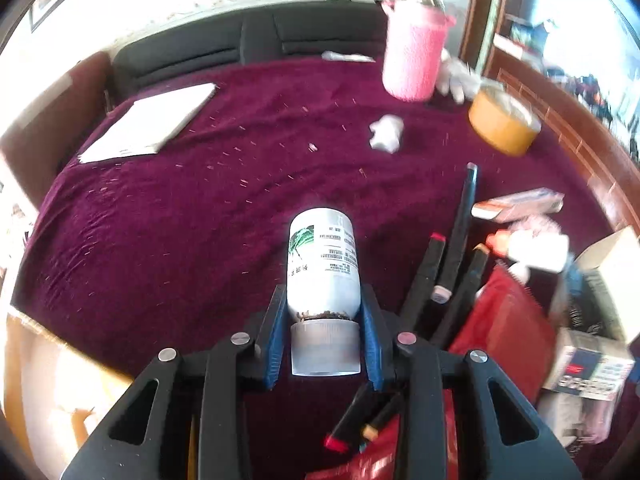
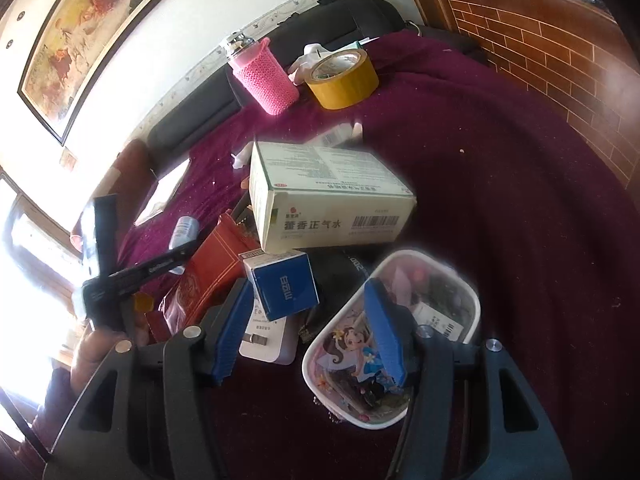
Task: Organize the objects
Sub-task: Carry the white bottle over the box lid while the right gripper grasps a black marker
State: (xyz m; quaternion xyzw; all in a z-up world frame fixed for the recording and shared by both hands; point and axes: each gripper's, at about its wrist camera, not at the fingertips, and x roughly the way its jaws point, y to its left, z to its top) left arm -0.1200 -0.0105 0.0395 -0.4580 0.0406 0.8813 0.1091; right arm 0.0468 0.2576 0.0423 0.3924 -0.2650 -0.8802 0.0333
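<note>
My left gripper [image 1: 323, 312] is shut on a white pill bottle [image 1: 322, 264], gripped near its neck with its cap [image 1: 325, 350] toward me, held above the maroon cloth [image 1: 200, 220]. The bottle also shows small in the right wrist view [image 2: 183, 232]. My right gripper [image 2: 310, 308] is open and empty above a pile: a blue and white box [image 2: 286, 286], a large white medicine box [image 2: 328, 200], and a clear lidded container with a cartoon girl [image 2: 384, 344] under the right finger.
A pink knit-covered flask [image 1: 412, 52], tape roll [image 1: 502, 122], crumpled tissue [image 1: 386, 134] and white notebook [image 1: 152, 124] lie on the cloth. Black marker pens [image 1: 456, 240], a red packet [image 1: 500, 332] and boxes [image 1: 588, 364] crowd the right. A brick-pattern wooden wall [image 2: 560, 60] bounds the right.
</note>
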